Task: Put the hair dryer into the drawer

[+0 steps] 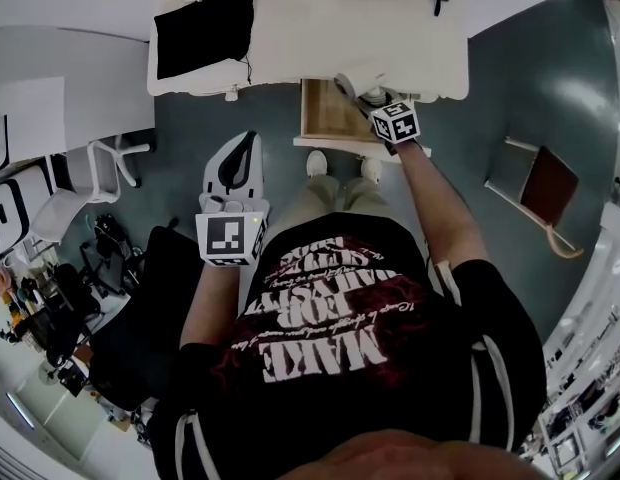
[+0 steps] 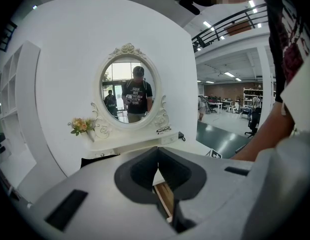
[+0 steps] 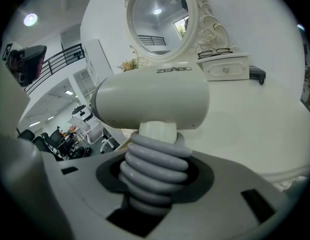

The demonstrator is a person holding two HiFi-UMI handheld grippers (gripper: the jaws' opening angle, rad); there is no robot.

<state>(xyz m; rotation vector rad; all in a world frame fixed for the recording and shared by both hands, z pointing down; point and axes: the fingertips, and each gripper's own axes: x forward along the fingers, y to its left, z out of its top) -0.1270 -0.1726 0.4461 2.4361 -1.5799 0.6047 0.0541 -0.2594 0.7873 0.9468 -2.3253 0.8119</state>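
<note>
Hair dryer, place: the hair dryer (image 3: 150, 101) is off the desk (image 1: 320, 28), carried in the right tool (image 3: 152, 179). In the head view it hangs over the right side of the open drawer (image 1: 328, 110) and is not yet inside.
Hair dryer, build: a cream hard-shell barrel sits crosswise on top of a grey ribbed handle (image 3: 154, 160). No cord shows in any view.
Handling, as a judgement: probably light to middling in weight and stiff. It looks top-heavy, because the barrel sits above the grip. The glossy barrel looks slippery and could crack if dropped, while the ribs look rubbery and should resist sliding.
Where to hold: the ribbed handle, close under the barrel, where the ridges give the pads purchase and the head swings least.
Right tool: the jaws stand part-way apart and are clamped on the handle from both sides. The handle fills the gap between them, and the barrel sticks out beyond the tips.
Left tool: in the left gripper view the left tool (image 2: 157, 165) has its jaws brought together with the tips meeting and nothing between them. In the head view it is held back beside the person's waist, well apart from the drawer and touching nothing.
Drawer: pulled out from the desk front, with bare wooden bottom where it shows.
Risk, as a judgement: the barrel could catch the drawer's rim on the way down.
</note>
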